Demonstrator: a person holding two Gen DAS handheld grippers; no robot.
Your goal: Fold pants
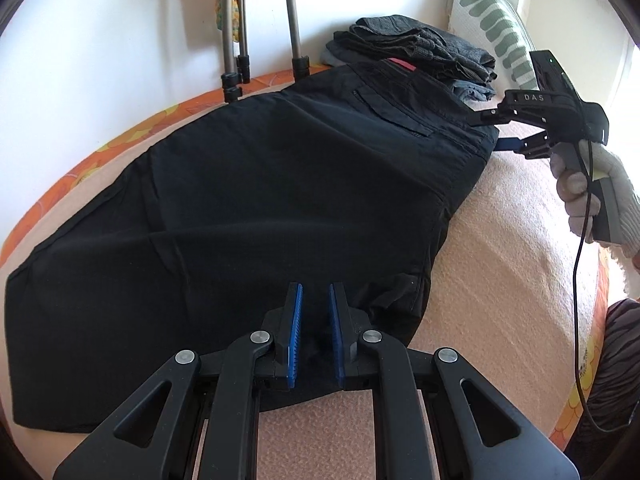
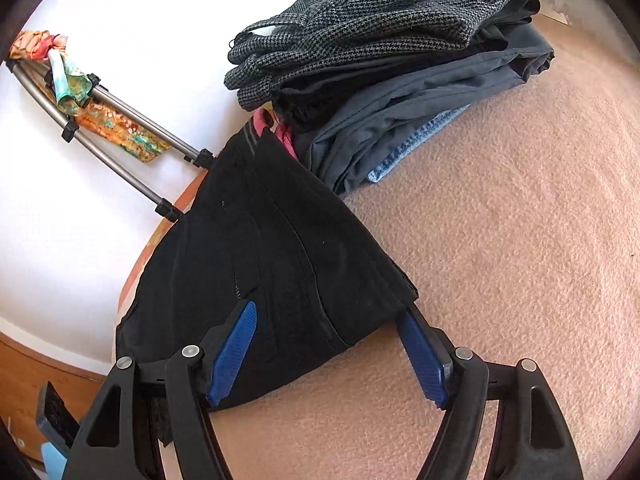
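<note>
Black pants point(image 1: 260, 200) lie folded lengthwise and flat on a pink blanket point(image 1: 500, 260), waistband at the far right. My left gripper point(image 1: 314, 292) sits over the near edge of the legs. Its blue pads stand a narrow gap apart, with black cloth showing between them but not pinched. My right gripper point(image 1: 490, 132), held by a gloved hand point(image 1: 600, 192), is at the waistband corner. In the right wrist view this gripper point(image 2: 326, 312) is wide open around the corner of the pants point(image 2: 280, 260); the cloth's tip overlaps the right pad without being squeezed.
A stack of folded clothes point(image 1: 420, 48) point(image 2: 380, 40) lies just beyond the waistband. A green-patterned pillow point(image 1: 488, 12) leans at the back right. Metal tripod legs point(image 1: 296, 20) point(image 2: 132, 120) stand at the bed's far edge by the white wall. A black cable point(image 1: 578, 280) hangs from the right gripper.
</note>
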